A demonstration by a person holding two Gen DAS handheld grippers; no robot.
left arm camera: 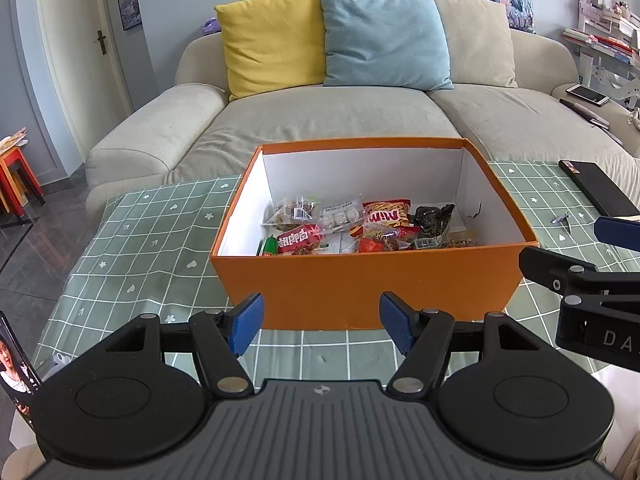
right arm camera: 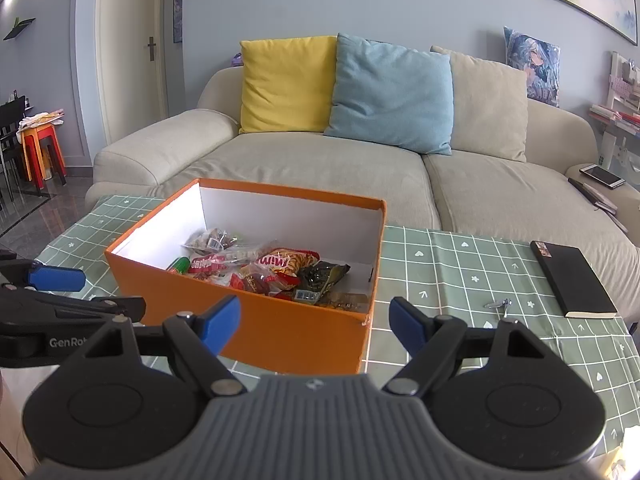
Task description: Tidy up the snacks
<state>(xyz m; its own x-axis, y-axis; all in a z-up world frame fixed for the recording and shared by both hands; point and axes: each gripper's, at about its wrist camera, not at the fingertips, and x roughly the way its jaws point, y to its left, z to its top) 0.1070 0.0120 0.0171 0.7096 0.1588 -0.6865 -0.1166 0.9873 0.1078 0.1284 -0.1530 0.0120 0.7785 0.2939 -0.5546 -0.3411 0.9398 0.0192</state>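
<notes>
Left wrist view: snacks lie in the orange box dead ahead of the left gripper — fingers spread, empty — the right gripper, likewise spread, sits off its corner.

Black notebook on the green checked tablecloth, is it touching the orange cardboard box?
Apart. The right wrist view shows the black notebook lying right of the orange cardboard box, with bare green checked tablecloth between them.
</notes>
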